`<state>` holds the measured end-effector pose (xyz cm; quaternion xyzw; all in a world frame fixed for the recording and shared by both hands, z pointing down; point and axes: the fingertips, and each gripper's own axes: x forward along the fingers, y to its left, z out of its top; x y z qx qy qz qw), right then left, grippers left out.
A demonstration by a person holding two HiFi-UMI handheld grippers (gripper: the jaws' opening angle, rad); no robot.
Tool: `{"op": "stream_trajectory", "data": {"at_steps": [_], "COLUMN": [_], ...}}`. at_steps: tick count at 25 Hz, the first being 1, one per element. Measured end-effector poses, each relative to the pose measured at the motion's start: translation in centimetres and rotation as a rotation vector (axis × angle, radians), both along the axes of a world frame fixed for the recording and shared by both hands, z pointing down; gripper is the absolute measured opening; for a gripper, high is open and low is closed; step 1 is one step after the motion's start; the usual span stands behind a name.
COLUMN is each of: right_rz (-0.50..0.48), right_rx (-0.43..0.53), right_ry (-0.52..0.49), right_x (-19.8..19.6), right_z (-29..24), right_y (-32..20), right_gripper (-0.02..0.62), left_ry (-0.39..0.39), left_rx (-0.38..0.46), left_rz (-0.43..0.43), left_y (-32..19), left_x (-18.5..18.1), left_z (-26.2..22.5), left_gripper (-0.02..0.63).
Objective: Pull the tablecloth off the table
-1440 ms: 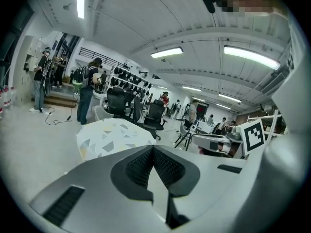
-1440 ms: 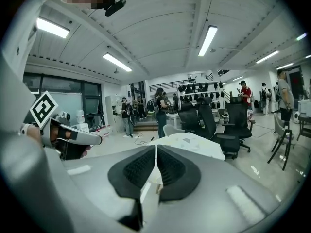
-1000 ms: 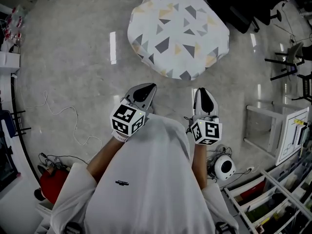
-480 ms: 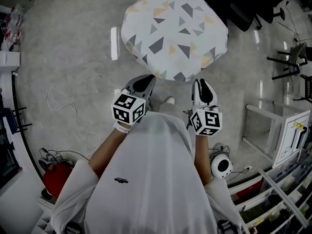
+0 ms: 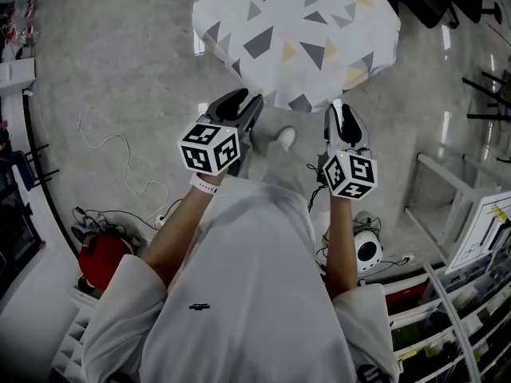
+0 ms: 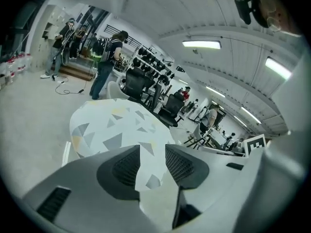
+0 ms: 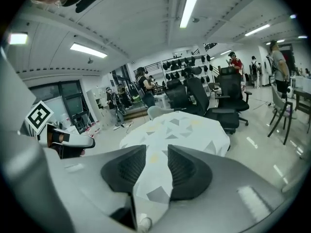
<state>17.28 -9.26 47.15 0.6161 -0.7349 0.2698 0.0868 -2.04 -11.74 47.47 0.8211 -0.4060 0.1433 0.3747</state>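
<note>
So the tablecloth (image 5: 295, 38) (white with grey and yellow triangles) sits spread over a round table straight ahead of the person, hanging down all the way round, so the table itself is fully covered. Nothing is on top of it as far as I can see

The left gripper (image 5: 239, 100) and right gripper (image 5: 339, 108) are both up at the near edge of the cloth, side by side and a bit apart. Both sets of jaws are opening right now. In each gripper view the cloth shows through the gap, but the pads aren't pressing on anything, so neither one has a hold. Whether the hem is actually inside the gap or just beyond it, I can't tell

Handling-wise, my guess is thin, light, floppy fabric. It won't keep any shape and it'll bunch up and slide if tugged. Probably not slippery in ribbed pads, but a shallow pinch could slip off. I'd grab the hanging hem on the near side, one gripper on each spot, deep enough to catch a proper fold

It's round, so there's no real long axis. It lies flat on top with the skirt pointing down at the floor (image 5: 120, 70), nearest bit facing the person
</note>
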Motion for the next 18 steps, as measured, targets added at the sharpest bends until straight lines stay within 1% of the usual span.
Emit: {"op": "stream_trajectory", "data": {"at_steps": [2,5,6,7,9,11,12,14,16,18], "right_rz": [0.006,0.015,0.023,0.032,0.051,0.074,0.091,0.133,0.164,0.192], "right_rx": [-0.037,-0.081,-0.092,-0.103,-0.130,-0.155,-0.167,-0.190,-0.211,-0.231], "right_ry": [-0.014,-0.031,-0.038,-0.041,-0.031,-0.025,-0.033,-0.052,-0.050,-0.047], "right_x": [0.3,0.5,0.6,0.9,1.6,2.4,2.8,3.6,4.6,5.5], "right_z": [1.9,4.6,5.4,6.2,8.0,9.7,10.6,12.2,13.6,14.9], "right_y": [-0.5,-1.5,-1.9,-2.2,-2.8,-3.5,-3.9,-4.5,-5.0,-5.7], "right_gripper": [0.151,0.166,0.166,0.167,0.192,0.207,0.210,0.225,0.237,0.249], "left_ry": [0.007,0.052,0.053,0.045,0.024,0.020,0.029,0.049,0.035,0.012], "left_rx": [-0.034,-0.090,-0.096,-0.098,-0.105,-0.123,-0.140,-0.173,-0.188,-0.204], "left_rz": [-0.031,-0.089,-0.106,-0.118,-0.139,-0.167,-0.187,-0.243,-0.295,-0.325], "left_y": [-0.8,-2.3,-2.9,-3.4,-4.5,-5.5,-6.0,-6.9,-7.8,-8.7], "left_x": [0.0,-0.4,-0.7,-0.9,-1.2,-1.5,-1.6,-1.8,-2.3,-2.7], "left_z": [2.0,4.8,5.7,6.5,8.0,9.8,10.8,12.8,14.5,16.1], "left_gripper": [0.195,0.223,0.235,0.244,0.251,0.267,0.276,0.319,0.338,0.351]}}
